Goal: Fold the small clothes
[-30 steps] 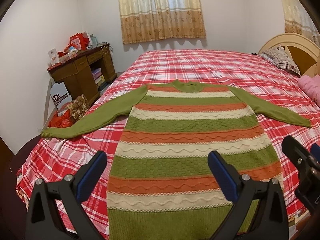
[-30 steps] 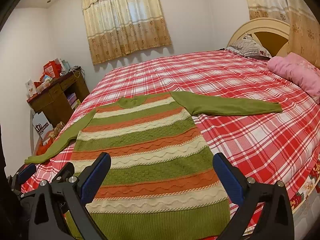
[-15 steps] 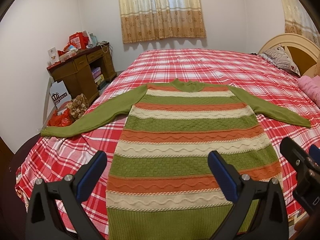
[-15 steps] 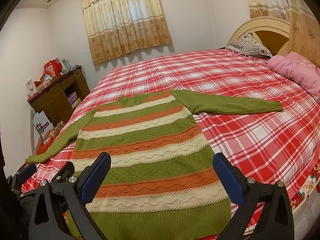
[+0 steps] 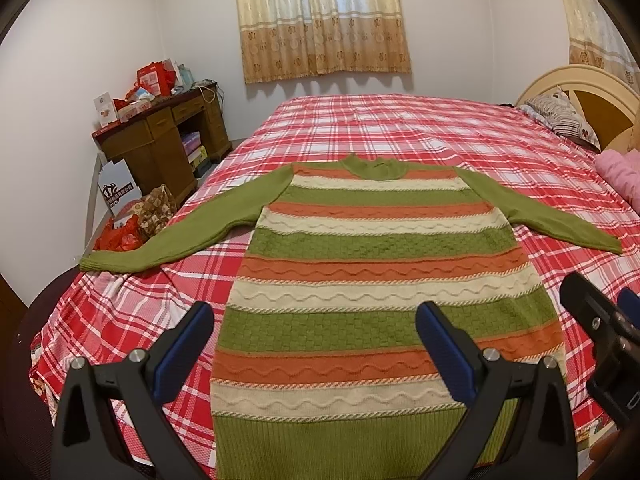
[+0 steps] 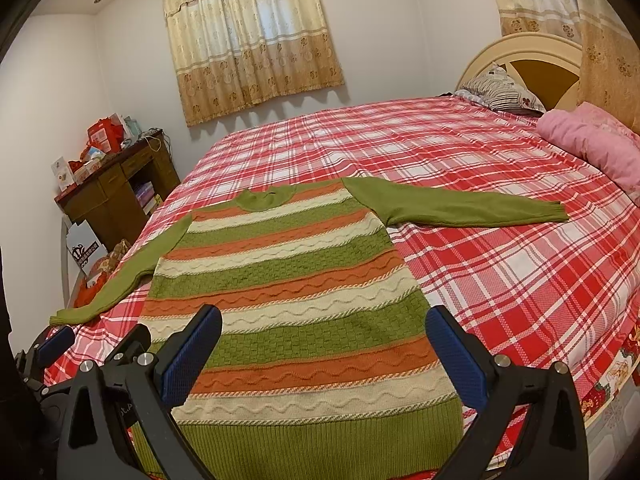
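A: Item 1, left gripper (image 5: pixel 314 354)?
B: Jaws spread wide, nothing held, above the sweater's hem. Item 2, right gripper (image 6: pixel 324 354): same, spread wide and holding nothing.

A: Item 3, sweater (image 5: pixel 372 280)?
B: Striped green, orange and cream; flat on the plaid bed (image 5: pixel 400 128), both sleeves out sideways, collar toward the curtain (image 5: pixel 324 20).

A: Surroundings?
B: Wooden desk (image 5: pixel 160 136) left, pink bedding (image 6: pixel 592 140) right.

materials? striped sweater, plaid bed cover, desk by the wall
Green, orange and cream striped sweater: chunky knit, probably wool or acrylic; cable and basket textures, ribbed hem. Red-and-white plaid bed cover: thin woven cloth, matte. Brown desk: wood or veneer, slight sheen.
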`<act>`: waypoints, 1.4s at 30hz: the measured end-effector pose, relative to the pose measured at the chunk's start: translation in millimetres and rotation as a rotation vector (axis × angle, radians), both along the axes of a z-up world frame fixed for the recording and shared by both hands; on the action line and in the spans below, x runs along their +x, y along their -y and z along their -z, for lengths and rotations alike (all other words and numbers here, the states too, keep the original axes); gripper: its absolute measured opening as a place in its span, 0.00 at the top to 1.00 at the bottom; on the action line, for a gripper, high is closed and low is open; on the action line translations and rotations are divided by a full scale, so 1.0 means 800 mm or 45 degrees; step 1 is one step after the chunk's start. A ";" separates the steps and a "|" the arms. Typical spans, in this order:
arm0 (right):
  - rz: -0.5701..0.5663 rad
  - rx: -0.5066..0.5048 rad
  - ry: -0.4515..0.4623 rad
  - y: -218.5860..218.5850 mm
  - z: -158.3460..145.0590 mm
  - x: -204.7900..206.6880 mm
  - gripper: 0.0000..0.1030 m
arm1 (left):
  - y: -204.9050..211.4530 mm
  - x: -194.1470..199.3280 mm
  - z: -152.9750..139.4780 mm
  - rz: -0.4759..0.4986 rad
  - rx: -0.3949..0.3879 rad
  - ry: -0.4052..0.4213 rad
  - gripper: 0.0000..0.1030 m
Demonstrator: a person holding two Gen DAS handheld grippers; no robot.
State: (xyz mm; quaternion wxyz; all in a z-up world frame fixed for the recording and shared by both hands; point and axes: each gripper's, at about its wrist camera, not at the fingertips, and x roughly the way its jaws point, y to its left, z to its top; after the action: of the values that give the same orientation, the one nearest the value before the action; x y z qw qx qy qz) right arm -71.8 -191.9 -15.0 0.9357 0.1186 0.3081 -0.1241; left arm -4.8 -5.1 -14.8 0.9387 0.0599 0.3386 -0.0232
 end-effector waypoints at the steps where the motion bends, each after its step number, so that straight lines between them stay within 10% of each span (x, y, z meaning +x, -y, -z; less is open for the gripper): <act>1: 0.000 0.000 -0.001 0.000 0.000 0.001 0.01 | 0.000 0.000 0.000 0.001 0.001 0.000 0.01; 27: 0.007 -0.013 -0.024 0.031 0.028 0.047 0.01 | 0.009 0.058 0.036 0.012 0.009 -0.108 0.01; 37: 0.192 -0.003 0.058 0.175 0.023 0.067 0.01 | -0.002 0.141 0.046 -0.021 -0.059 -0.024 0.00; 42: 0.425 0.183 0.064 0.334 0.031 0.049 0.43 | -0.015 0.192 0.066 -0.098 -0.031 -0.020 0.00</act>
State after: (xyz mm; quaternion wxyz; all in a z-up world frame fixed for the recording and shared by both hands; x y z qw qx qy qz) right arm -32.4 -458.9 -40.2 0.8986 0.2375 0.2689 -0.2524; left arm 148.9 7.0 -67.4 0.9369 0.0351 0.3478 0.0083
